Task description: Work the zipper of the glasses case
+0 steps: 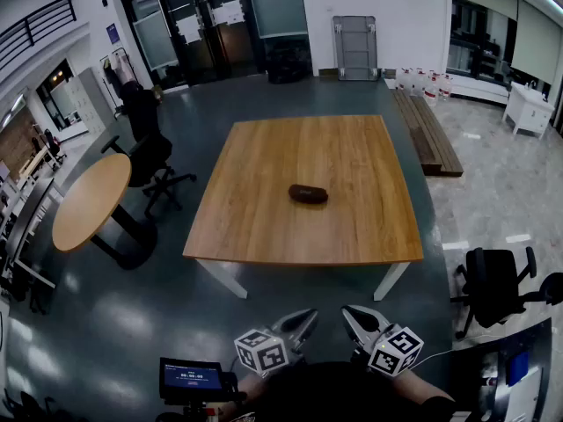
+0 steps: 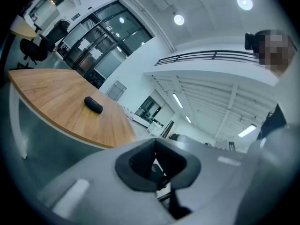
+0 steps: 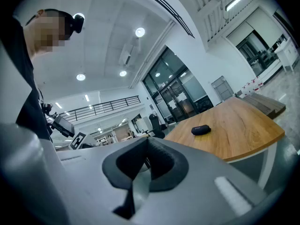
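Lying about at the middle of the square wooden tabletop [image 1: 255, 227], the dark glasses case [image 1: 308, 193] rests flat with its long side roughly along the near edge, well apart from all four edges and corners. It is too small here to tell how its zipper stands. Nothing else lies on the tabletop.

The left gripper [image 2: 157, 167] and the right gripper [image 3: 146, 162] are held side by side close to the person's body, short of the near edge and well apart from the case. Each has its jaws closed together with nothing between them. Their marker cubes face up in the head view.

Beside the table on the left stands a round table [image 1: 88, 202] with a black chair [image 1: 148, 155] just behind it. Another office chair [image 1: 493, 290] stands off the near right corner. A small lit screen [image 1: 191, 377] shows low down, left of the left gripper
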Available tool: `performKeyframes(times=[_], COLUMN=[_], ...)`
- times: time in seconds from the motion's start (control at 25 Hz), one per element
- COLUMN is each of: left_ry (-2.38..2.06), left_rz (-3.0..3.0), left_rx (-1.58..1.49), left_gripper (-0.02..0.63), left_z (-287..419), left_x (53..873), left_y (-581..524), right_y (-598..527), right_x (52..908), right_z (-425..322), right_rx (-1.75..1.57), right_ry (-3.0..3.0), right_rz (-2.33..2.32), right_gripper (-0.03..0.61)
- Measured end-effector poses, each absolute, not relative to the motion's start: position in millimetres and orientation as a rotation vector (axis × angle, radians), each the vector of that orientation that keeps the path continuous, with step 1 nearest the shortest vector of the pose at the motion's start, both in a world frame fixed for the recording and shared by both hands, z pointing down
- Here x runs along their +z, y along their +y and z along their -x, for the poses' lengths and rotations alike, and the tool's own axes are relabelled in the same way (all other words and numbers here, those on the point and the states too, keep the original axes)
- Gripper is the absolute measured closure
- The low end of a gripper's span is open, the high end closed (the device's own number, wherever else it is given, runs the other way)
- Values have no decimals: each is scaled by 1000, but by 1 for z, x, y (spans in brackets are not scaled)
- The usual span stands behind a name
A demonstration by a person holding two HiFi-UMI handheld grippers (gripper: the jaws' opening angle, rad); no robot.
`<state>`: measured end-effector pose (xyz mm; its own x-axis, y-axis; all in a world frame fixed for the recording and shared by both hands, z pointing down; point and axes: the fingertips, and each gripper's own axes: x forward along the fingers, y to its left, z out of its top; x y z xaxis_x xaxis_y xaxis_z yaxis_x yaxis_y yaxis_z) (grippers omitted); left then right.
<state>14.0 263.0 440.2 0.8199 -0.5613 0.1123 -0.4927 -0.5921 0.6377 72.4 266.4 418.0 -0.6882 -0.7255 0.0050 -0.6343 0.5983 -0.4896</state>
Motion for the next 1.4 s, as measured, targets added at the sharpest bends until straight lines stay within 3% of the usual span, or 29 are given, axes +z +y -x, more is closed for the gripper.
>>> performKeyframes(times=[1.0, 1.08, 1.4], left_ry=[-841, -892, -870], left_rz=[-2294, -2255, -2159], left_rx=[-159, -163, -141], left_gripper=[615, 614, 614], left_z=[-1, 13, 33], left_x=[420, 424, 461], left_y=[232, 219, 135], right_y=[234, 223, 150], right_x=[402, 411, 442], right_z=[-95, -95, -101], right_rx=[-726, -790, -760], right_ry=[2511, 2486, 2541], right_rz=[1133, 1144, 1344], right_gripper=[569, 523, 497])
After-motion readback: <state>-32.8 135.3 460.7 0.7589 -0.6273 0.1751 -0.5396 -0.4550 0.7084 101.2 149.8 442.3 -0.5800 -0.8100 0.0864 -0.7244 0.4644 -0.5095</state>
